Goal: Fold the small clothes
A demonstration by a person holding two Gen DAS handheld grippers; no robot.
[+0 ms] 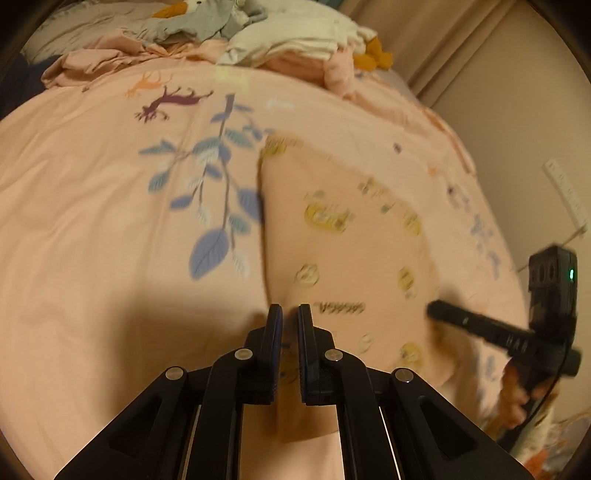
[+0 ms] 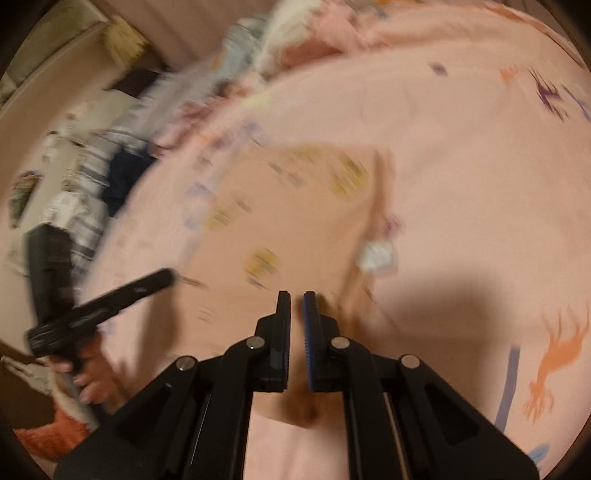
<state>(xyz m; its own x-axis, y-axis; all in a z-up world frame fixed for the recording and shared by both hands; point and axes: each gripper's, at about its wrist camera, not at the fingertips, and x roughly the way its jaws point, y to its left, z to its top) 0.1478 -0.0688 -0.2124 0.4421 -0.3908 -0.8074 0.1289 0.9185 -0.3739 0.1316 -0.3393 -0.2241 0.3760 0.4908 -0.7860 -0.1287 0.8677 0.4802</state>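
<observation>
A bedroom in warm, dim light, the bed taking up nearly all of it.

The bed [image 1: 92, 184] wears a peach-pink cover printed with blue leafy sprigs and small deer in plum and orange. At its far end sits a heap of bedding and soft toys [image 1: 258, 33]. Beyond the bed's far corner hang beige curtains [image 1: 436, 44], beside a plain cream wall [image 1: 528, 122] with a white power strip [image 1: 565, 192] against it. Soft shadows darken the near part of the cover.
</observation>
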